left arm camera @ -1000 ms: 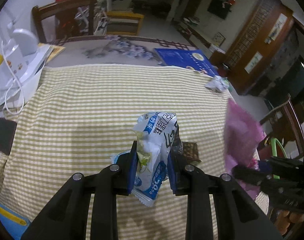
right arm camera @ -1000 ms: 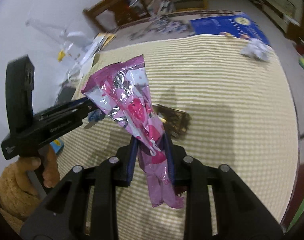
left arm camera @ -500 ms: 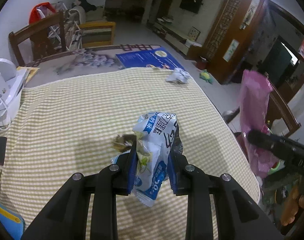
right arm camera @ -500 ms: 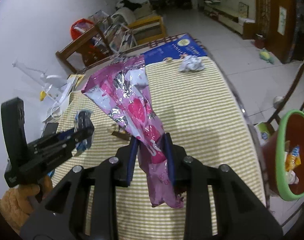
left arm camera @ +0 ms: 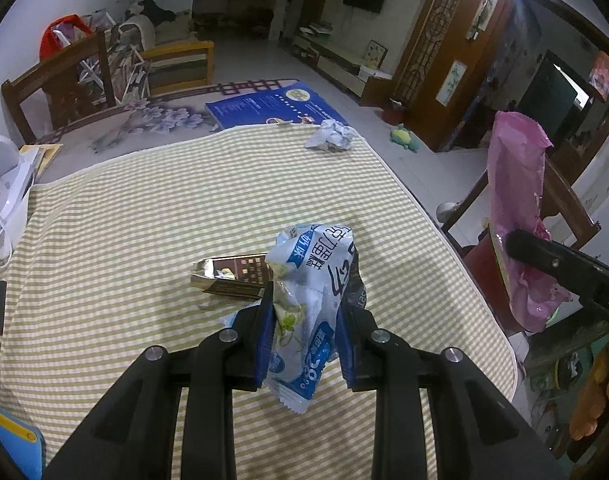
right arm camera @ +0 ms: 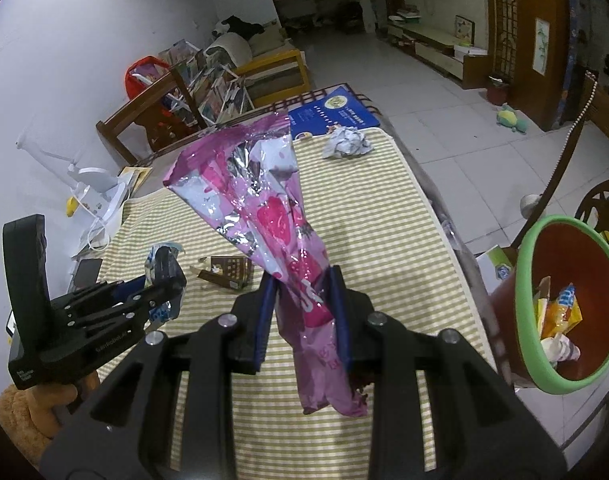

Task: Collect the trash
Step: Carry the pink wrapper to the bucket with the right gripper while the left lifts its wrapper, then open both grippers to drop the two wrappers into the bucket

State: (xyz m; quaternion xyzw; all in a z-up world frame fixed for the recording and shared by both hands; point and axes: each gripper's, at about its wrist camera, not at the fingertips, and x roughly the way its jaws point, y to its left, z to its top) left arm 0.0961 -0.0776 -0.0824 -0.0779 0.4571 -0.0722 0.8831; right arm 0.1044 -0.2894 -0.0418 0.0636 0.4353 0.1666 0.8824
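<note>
Both tongs loaded: left tongs (left arm camera: 304,344) pinching blue-white wrapper (left arm camera: 312,280), right tongs (right arm camera: 304,312) pinching pink wrapper (right arm camera: 260,208), both above the surface (right arm camera: 384,220). Bin (right arm camera: 524,280) sits at 3 o'clock off the edge. Carry the pink one over the rim w/ grip tight, then release; rim height prob. below the surface, hard to tell. Brown pack (left arm camera: 232,272) and paper ball (right arm camera: 346,142) at 12 o'clock remain.

Each gripper, left (left arm camera: 302,326) and right (right arm camera: 302,310), is built of black plastic with 2 blue-padded fingers and silver screws. White lettering is seen on the body; a fuzzy tan sleeve (right arm camera: 14,420) is worn.
</note>
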